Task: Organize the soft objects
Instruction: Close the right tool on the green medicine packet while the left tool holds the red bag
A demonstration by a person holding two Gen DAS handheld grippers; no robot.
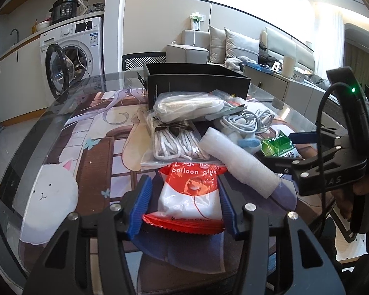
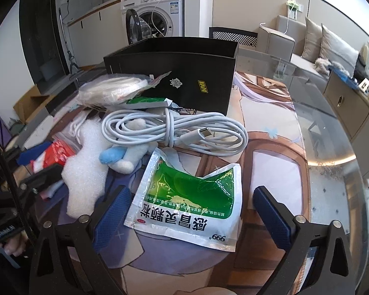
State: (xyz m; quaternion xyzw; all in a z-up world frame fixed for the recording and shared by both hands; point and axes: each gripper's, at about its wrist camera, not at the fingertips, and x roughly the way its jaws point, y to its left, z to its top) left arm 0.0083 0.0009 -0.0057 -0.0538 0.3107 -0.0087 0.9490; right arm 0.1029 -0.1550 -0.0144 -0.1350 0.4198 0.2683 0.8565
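Note:
In the left wrist view my left gripper [image 1: 184, 205] is shut on a red-and-white balloon glue packet [image 1: 192, 194], one blue pad pressed to each side. My right gripper [image 2: 193, 210] stands open over a green-and-white medicine sachet [image 2: 192, 196] that lies flat on the table between its pads, untouched. From the left wrist view the right gripper [image 1: 280, 148] sits at the right, over the same sachet [image 1: 279, 147]. A white foam roll [image 1: 238, 162], a white-and-blue plush toy [image 2: 125, 152] and a coiled white cable [image 2: 174, 132] lie between the two grippers.
An open black box [image 2: 184, 73] stands at the back of the pile. A clear bag of white cord [image 1: 174, 140] and another clear bag [image 1: 187, 103] lie in front of it. The glass-topped table [image 2: 332, 147] has a printed mat. A washing machine [image 1: 73, 54] stands behind.

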